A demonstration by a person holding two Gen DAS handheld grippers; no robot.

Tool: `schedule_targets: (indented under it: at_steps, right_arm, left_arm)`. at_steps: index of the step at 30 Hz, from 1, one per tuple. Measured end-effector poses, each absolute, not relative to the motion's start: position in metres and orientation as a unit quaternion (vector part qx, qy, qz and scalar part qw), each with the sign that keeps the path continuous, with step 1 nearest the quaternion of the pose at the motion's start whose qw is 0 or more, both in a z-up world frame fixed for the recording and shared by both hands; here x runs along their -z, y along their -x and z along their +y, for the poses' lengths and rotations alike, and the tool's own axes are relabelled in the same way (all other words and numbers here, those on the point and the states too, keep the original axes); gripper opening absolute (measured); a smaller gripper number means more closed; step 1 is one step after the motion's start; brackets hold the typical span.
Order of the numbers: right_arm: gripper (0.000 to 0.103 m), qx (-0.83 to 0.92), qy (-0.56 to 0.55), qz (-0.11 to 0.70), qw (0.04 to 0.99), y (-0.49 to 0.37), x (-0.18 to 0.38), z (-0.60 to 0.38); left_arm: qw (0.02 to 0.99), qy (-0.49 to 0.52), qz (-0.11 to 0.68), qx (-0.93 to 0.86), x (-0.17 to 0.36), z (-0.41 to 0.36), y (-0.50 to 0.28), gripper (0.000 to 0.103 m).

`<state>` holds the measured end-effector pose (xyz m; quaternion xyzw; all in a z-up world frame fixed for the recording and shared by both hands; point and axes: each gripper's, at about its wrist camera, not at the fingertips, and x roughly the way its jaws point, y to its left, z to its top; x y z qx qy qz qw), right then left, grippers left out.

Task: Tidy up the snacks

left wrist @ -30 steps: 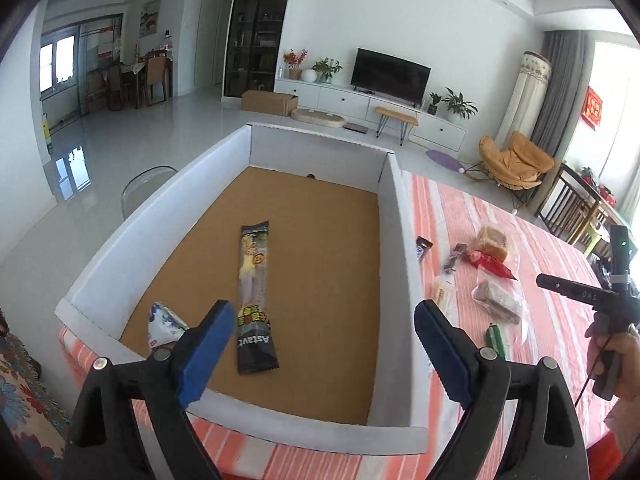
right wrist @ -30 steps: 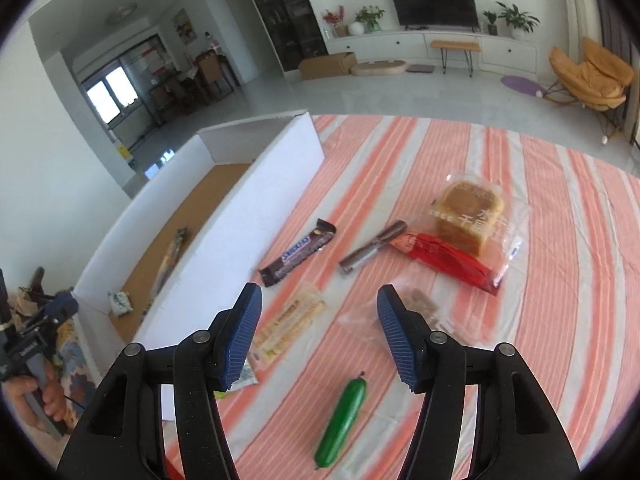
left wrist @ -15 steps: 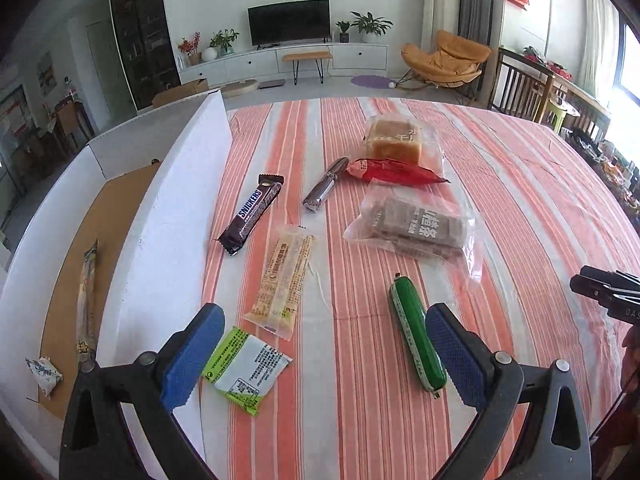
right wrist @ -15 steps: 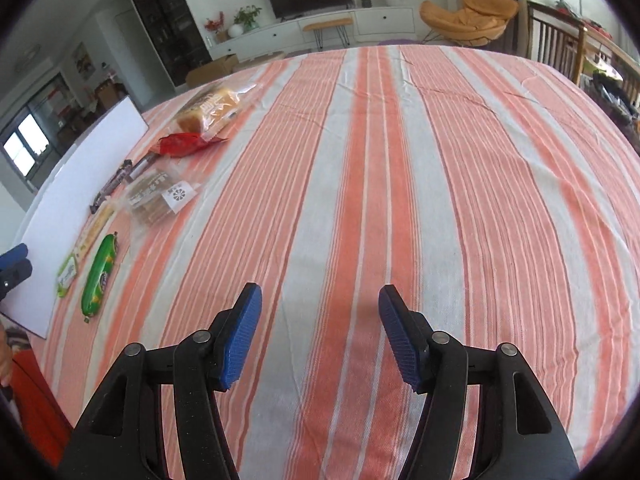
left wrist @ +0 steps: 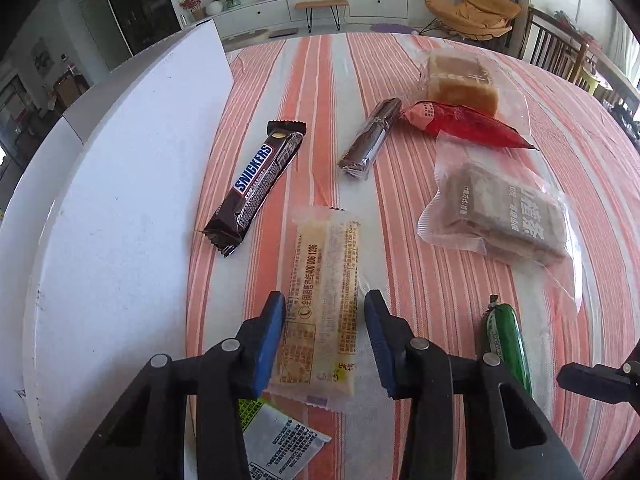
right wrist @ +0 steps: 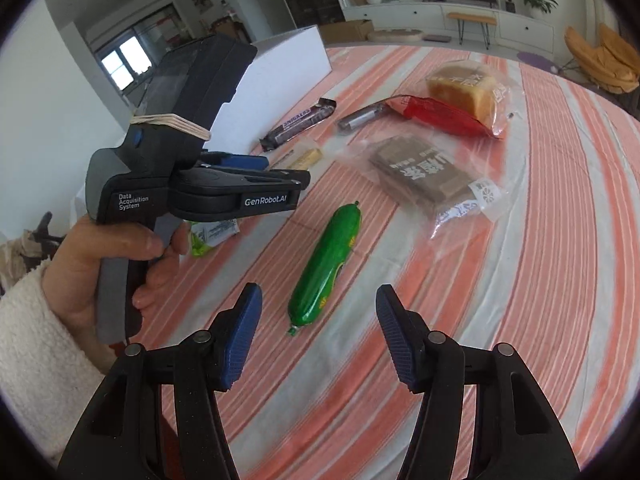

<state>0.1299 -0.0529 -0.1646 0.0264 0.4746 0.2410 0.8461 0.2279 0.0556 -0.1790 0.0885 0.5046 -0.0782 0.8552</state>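
My left gripper (left wrist: 324, 320) is open, its blue pads on either side of a clear-wrapped yellow snack bar (left wrist: 326, 292) lying on the striped tablecloth. A Snickers bar (left wrist: 256, 184), a silver-wrapped stick (left wrist: 370, 140), a red packet (left wrist: 460, 122), a bagged sponge cake (left wrist: 464, 80), a bagged brown cake (left wrist: 500, 212) and a green sausage (left wrist: 504, 336) lie around it. My right gripper (right wrist: 318, 312) is open just short of the green sausage (right wrist: 328, 264). The left gripper's body shows in the right wrist view (right wrist: 192, 184).
The white box wall (left wrist: 120, 200) stands along the left of the snacks. A green-and-white packet (left wrist: 276, 440) lies under the left gripper. The striped tablecloth (right wrist: 560, 280) stretches to the right. A living room with chairs lies beyond the table.
My left gripper has swung from the box down to the yellow snack bar and its pads have narrowed around it. My right gripper has swung back from the bare cloth to the green sausage.
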Motion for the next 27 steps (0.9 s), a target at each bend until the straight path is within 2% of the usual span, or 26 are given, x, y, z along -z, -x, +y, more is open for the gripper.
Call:
schedule_targets:
  at_steps: [2,3,5,6,7,16,20,25,26,27]
  right_arm:
    - [0.061,-0.219,-0.015,0.494,0.841,-0.145,0.175,-0.035]
    - [0.057,-0.206,-0.005,0.504,0.839,-0.151,0.18,-0.029]
    - [0.038,-0.189,0.018,0.498,0.846,-0.152,0.181,-0.026]
    - [0.026,-0.19,0.018,0.501,0.844,-0.151,0.181,-0.029]
    - [0.024,-0.187,0.014,0.502,0.844,-0.148,0.18,-0.036]
    - [0.024,-0.081,-0.007,0.482,0.872,-0.093,0.177,-0.184]
    - [0.024,-0.014,-0.065,0.465,0.883,-0.12,0.175,-0.247]
    - [0.026,-0.004,-0.084,0.443,0.893,-0.151,0.176,-0.269]
    - [0.027,-0.002,-0.085,0.441,0.894,-0.154,0.177,-0.271]
    - [0.034,-0.003,-0.087,0.436,0.896,-0.154,0.177,-0.273]
  left_arm:
    - [0.856,-0.078,0.504,0.086,0.179,0.063,-0.226,0.034]
    - [0.857,-0.071,0.503,0.091,0.181,0.066,-0.227,0.03]
    - [0.859,-0.07,0.498,0.094,0.18,0.068,-0.222,0.029]
    - [0.86,-0.072,0.496,0.098,0.181,0.068,-0.218,0.029]
    - [0.86,-0.072,0.494,0.106,0.18,0.066,-0.213,0.029]
    - [0.848,-0.052,0.487,0.204,0.179,-0.006,-0.146,0.028]
    - [0.852,-0.055,0.478,0.205,0.179,-0.056,-0.152,0.028]
    - [0.853,-0.01,0.482,0.2,0.18,-0.101,-0.182,0.03]
    - [0.857,-0.01,0.477,0.193,0.18,-0.106,-0.185,0.04]
    - [0.859,-0.008,0.473,0.194,0.181,-0.112,-0.187,0.058]
